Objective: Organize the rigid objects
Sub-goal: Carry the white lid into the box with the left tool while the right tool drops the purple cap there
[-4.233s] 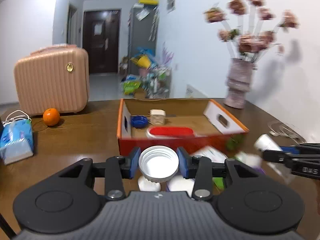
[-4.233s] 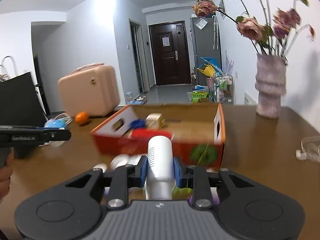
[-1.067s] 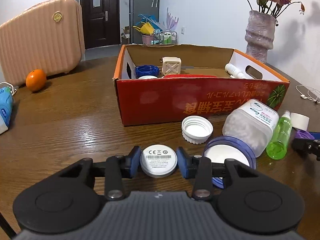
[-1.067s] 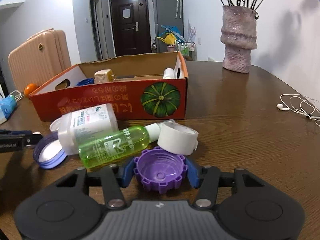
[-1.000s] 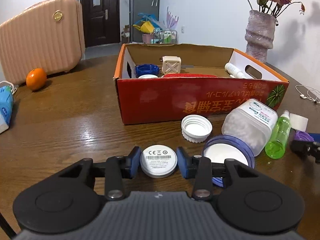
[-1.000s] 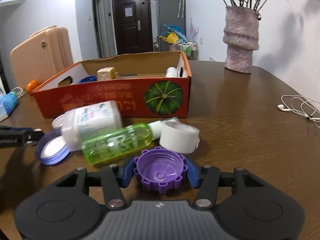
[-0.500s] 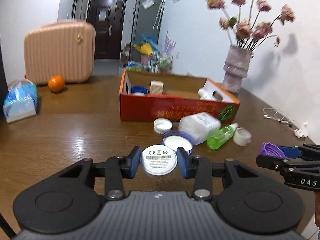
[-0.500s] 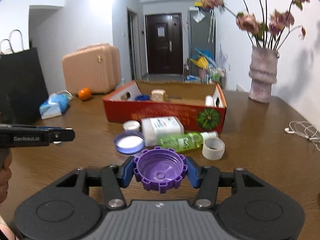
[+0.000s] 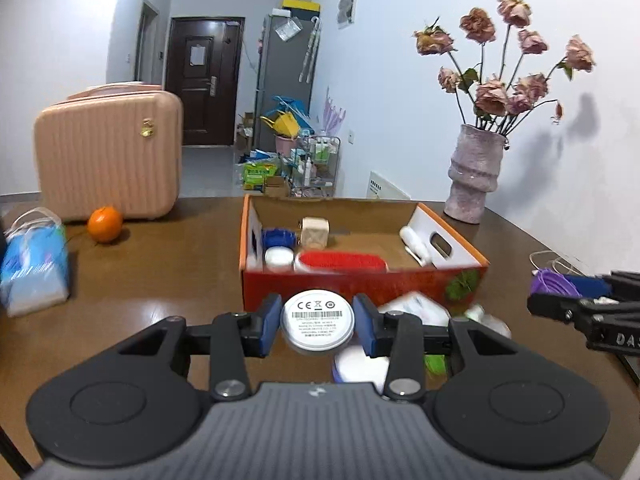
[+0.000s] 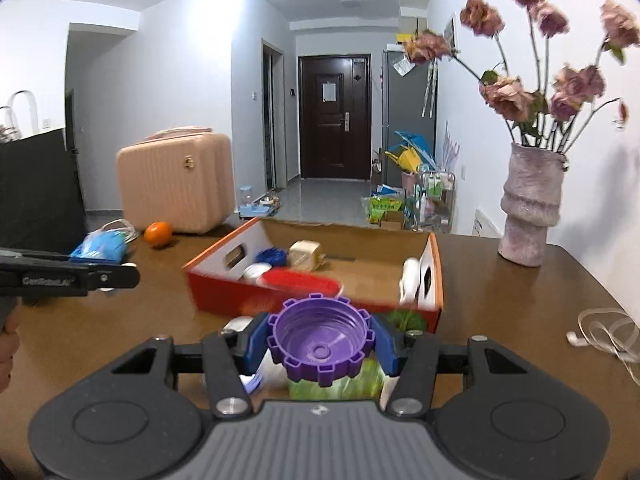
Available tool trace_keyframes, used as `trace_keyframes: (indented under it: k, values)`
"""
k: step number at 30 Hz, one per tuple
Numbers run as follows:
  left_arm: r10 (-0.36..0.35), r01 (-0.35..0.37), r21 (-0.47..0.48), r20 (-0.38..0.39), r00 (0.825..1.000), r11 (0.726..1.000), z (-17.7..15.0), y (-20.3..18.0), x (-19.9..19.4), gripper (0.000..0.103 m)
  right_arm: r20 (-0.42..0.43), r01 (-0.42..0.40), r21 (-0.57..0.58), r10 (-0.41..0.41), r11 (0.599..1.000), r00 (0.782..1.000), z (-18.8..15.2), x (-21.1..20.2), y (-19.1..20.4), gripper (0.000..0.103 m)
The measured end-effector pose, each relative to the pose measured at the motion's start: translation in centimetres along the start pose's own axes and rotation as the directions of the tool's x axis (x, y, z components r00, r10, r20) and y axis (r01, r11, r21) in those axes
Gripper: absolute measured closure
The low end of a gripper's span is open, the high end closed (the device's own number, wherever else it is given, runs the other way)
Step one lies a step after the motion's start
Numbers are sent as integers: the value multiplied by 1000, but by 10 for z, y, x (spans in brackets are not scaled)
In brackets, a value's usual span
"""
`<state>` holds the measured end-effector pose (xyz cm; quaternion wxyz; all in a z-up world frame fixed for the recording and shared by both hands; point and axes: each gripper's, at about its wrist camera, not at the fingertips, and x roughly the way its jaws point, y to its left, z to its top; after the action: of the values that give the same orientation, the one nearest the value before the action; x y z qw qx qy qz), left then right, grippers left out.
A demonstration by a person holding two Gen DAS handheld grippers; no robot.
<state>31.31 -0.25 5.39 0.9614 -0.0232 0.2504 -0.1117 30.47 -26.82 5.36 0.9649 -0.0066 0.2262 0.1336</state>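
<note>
Your left gripper (image 9: 317, 325) is closed on a round white disc (image 9: 317, 320); the blue pads press its two sides, and its label with a barcode faces the camera. Your right gripper (image 10: 320, 344) is closed on a purple cap (image 10: 320, 340) with a toothed rim, its hollow side turned up toward the camera. Both are lifted above the table (image 9: 160, 280).

Just beyond the left jaws, and lower, stands the orange cardboard box (image 9: 360, 280), open at the top. Inside it you see a red brush (image 9: 340, 261), a blue cap (image 9: 278, 237), a small white lid (image 9: 278, 258), a beige cube (image 9: 315, 232) and a white bottle (image 9: 416, 246) against the right wall. Below the left jaws, partly hidden by them, a few white and green things lie on the table before the box; they are blurred.

To the right of the left jaws, the right gripper with the purple cap comes into view. Far left of the jaws lie an orange (image 9: 105, 219) and a blue tissue pack (image 9: 34, 264). Beyond the box to the right stands a vase (image 9: 474, 176).
</note>
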Motion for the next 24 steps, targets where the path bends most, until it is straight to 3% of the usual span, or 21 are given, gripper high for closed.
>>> trace_keyframes:
  k: [4,6,11,17,20,24]
  values:
    - [-6,7,12,-102,995,1000,39,13,72,63,-83,-32,68,38,997,996,44,82,-38,50]
    - [-5,11,36,-160,987,999,51,18,111,63,-122,-11,98,23,995,992,62,124,-54,50]
    - [28,-6,82,-269,963,997,59,26,182,63,-227,49,35,-40,998,973,83,218,-72,50]
    - [15,16,95,-322,947,995,60,38,214,60,-300,41,25,-32,999,953,93,289,-81,50]
    - [16,18,109,-306,952,994,66,38,216,51,-307,58,7,-53,998,950,94,305,-80,45]
    - [21,-1,72,-270,963,997,81,43,212,50,-273,62,9,-57,998,960,98,297,-79,43]
